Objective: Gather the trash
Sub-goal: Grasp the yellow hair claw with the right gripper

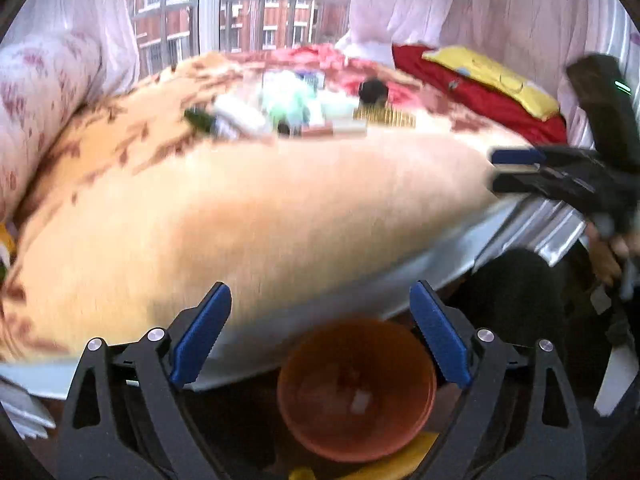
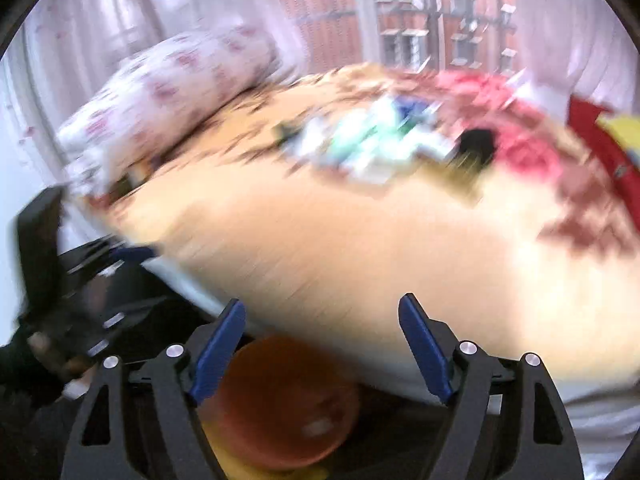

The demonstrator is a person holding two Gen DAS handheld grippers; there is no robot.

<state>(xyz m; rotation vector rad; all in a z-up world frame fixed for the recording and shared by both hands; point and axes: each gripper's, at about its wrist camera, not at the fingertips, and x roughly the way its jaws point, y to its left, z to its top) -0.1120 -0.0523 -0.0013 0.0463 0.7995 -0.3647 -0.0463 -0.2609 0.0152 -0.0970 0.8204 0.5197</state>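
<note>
2 grippers hang over the near edge of the bed (image 1: 280, 216), and both stand wide with nothing between their blue pads. The left gripper (image 1: 320, 334) has its jaws spread over an orange bin (image 1: 356, 390) on the floor just below the mattress edge; the right gripper (image 2: 322, 346) looks at the same bin from the other side, with the bin low and left of its centre. In the bin's bottom a small pale scrap shows, though blur keeps me from saying what it is.

The trash pile (image 1: 280, 110) lies far across the yellow-and-brown blanket, well apart from both grippers: a loose cluster of white, green and blue wrappers or boxes, a dark green piece at its left end, a black round object (image 1: 373, 90) and a yellowish ribbed thing beside it. Both views are smeared, so single items cannot be separated with any certainty.

My reading is that a drop into the bin is done and a reach back to the pile comes next. The risks follow from that reach:

- The pile sits on soft bedding, so a pinch could gather blanket with the wrapper and drag the rest out of place.
- Light wrappers may slip from the pads on the way back — falling on the floor short of the bin.
- The 2 grippers work close together, as each shows in the other's view, and could knock into one another over the bin.
</note>
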